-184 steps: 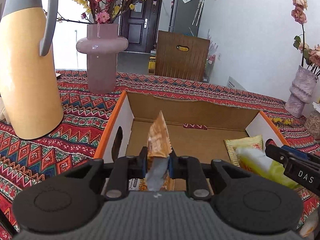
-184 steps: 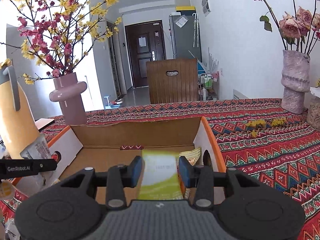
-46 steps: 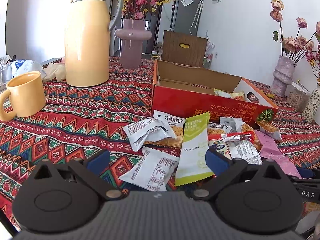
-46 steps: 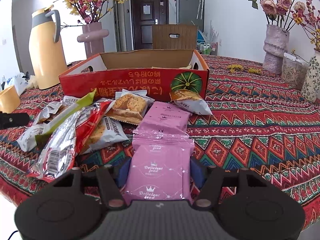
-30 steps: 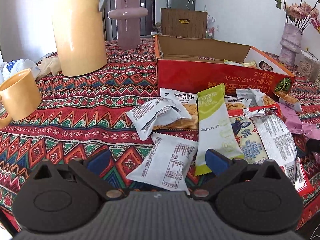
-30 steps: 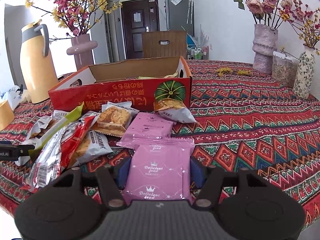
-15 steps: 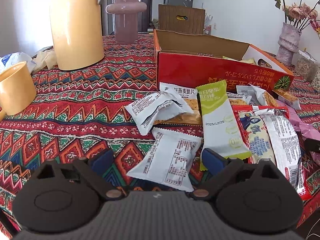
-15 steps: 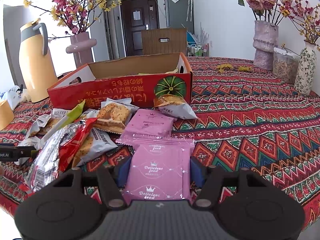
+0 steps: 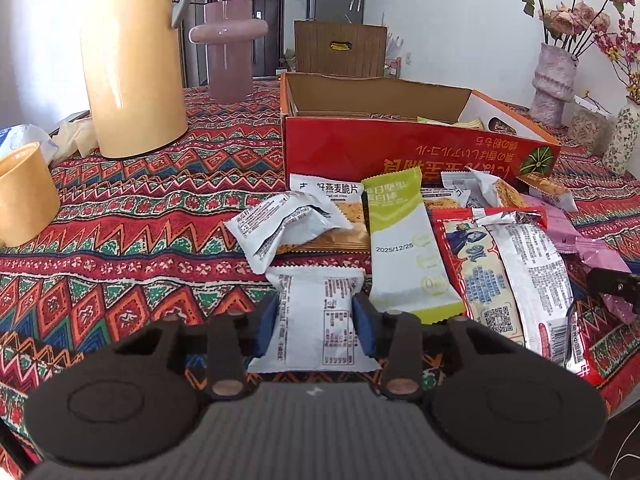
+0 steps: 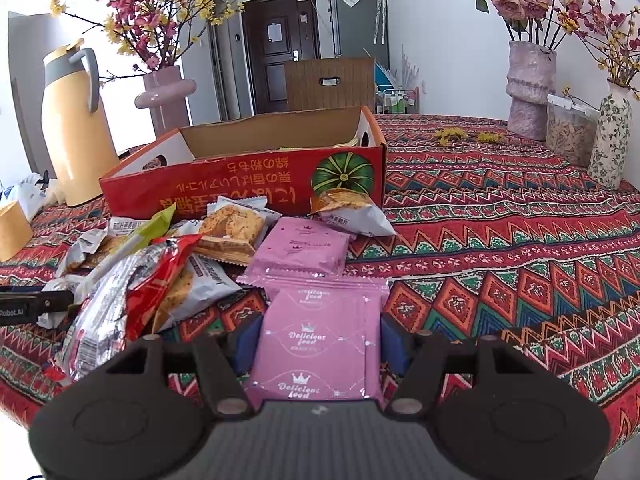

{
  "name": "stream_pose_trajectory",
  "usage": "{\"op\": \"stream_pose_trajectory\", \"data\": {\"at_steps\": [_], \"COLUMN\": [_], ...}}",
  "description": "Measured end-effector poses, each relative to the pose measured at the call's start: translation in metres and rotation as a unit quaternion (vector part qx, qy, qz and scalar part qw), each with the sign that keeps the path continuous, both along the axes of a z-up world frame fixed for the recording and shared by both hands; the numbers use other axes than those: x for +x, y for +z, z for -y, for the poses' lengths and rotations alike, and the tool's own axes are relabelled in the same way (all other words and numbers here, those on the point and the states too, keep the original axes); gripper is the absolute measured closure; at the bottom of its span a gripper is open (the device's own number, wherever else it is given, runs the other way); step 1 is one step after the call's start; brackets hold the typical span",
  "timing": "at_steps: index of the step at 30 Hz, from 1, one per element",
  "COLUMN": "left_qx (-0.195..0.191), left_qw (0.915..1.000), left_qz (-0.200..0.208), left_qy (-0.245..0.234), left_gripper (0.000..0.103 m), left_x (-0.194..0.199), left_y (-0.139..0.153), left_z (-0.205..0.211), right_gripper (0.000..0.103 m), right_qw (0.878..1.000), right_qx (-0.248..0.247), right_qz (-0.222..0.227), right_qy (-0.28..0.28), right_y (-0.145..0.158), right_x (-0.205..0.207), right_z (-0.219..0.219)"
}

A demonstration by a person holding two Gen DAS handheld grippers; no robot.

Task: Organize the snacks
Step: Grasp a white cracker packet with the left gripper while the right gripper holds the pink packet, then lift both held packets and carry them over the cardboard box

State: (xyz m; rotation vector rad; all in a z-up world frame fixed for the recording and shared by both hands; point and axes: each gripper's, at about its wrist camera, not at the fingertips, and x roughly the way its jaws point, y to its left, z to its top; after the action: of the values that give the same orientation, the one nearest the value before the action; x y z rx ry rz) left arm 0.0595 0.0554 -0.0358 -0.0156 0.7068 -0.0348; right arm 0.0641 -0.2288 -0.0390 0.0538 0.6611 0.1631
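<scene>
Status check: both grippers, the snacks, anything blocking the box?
Left gripper closing around white packet. Right gripper clamped on pink packet. Red box open, path clear.

Tablecloth (image 9: 160, 216), lower left: woven cloth, matt, zigzag print. Red box (image 9: 400, 152), centre: cardboard, printed outside, raw brown matt inside. White packet (image 9: 316, 312), bottom centre: crinkled plastic film, slight sheen. Silver-red wrapper (image 9: 520, 264), right: glossy foil. Pink packet (image 10: 320, 340), bottom centre: smooth satin plastic. Yellow jug (image 9: 132, 64), upper left: smooth, glossy. Mauve vase (image 9: 228, 48): glossy; material unclear.
</scene>
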Motion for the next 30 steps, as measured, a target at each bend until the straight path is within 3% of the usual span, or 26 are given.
{"op": "stream_pose_trajectory", "data": {"at_steps": [18, 30], "left_qx": [0.001, -0.007], "left_qw": [0.9991, 0.9970], "left_qz": [0.042, 0.077], "left_qy": [0.007, -0.001], "left_gripper": [0.063, 0.063], "left_x": [-0.019, -0.008], "left_y": [0.022, 0.046], "left_z": [0.001, 0.013], "right_gripper": [0.042, 0.042], "right_qw": [1.000, 0.999], "right_qx": [0.007, 0.011], "right_qz": [0.017, 0.051], "right_qy": [0.002, 0.011], "right_y": [0.008, 0.025], "right_x": [-0.007, 0.001], "right_z": [0.003, -0.003]}}
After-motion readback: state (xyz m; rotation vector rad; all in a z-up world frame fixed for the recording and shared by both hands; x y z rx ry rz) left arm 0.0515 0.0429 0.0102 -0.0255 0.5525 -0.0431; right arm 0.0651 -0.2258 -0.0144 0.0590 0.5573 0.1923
